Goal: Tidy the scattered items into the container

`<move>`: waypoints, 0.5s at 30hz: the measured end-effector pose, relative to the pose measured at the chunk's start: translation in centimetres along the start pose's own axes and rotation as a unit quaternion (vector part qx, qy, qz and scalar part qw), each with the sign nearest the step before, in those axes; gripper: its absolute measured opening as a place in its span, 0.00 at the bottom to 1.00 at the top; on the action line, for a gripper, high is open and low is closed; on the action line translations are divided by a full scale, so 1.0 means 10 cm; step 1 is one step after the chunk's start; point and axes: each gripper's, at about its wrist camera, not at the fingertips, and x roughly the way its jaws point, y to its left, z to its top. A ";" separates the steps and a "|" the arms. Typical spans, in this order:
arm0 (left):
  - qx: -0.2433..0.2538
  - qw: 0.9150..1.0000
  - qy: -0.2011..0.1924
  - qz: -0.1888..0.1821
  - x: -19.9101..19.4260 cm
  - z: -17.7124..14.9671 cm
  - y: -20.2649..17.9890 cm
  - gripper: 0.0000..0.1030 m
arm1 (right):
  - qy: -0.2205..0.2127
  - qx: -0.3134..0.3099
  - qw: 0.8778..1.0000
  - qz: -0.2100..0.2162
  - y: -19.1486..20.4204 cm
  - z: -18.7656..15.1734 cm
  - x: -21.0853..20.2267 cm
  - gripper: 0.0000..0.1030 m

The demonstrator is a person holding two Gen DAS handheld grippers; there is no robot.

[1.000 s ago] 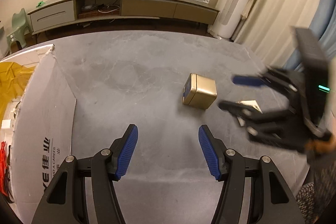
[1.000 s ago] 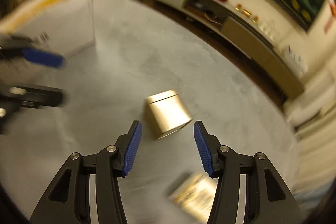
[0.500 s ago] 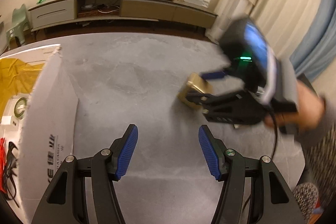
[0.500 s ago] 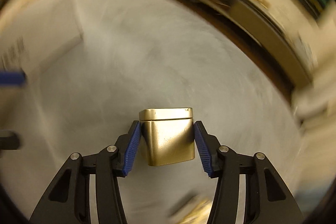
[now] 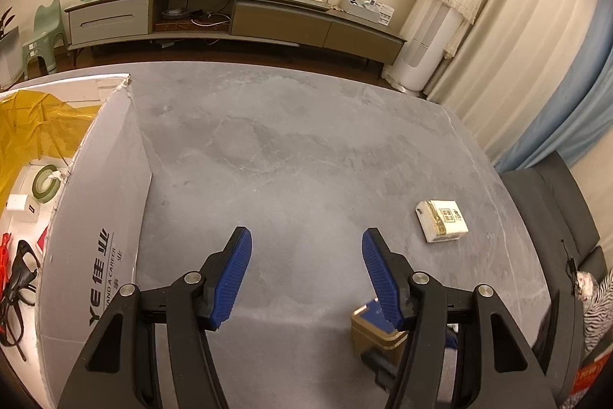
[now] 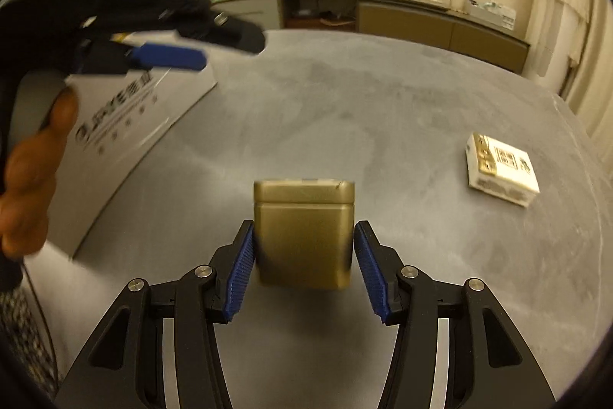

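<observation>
Gold tin [image 6: 303, 233] sitting between right tongs [image 6: 302, 267], pads gripping its sides; left tongs [image 5: 306, 275] gaping empty, hovering beside the cardboard box [image 5: 103, 217].

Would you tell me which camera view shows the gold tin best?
The right wrist view: the gold tin sits centred between the right gripper pads, lid and front unobstructed. The left wrist view shows only a corner of it behind the left gripper's finger.
</observation>
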 end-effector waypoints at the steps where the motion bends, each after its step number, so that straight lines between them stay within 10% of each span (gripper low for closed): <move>1: 0.000 1.000 0.000 -0.003 0.00 0.00 0.00 0.59 | 0.000 0.000 1.000 0.003 0.00 -0.01 -0.07 0.56; 7: -0.005 1.000 -0.009 -0.018 -0.10 0.02 0.02 0.59 | 0.009 0.034 0.999 0.029 -0.44 0.13 -0.60 0.58; 15: 0.013 1.000 0.006 -0.023 -0.04 -0.03 -0.07 0.59 | 0.018 0.050 0.992 -0.115 -1.25 0.81 -0.09 0.62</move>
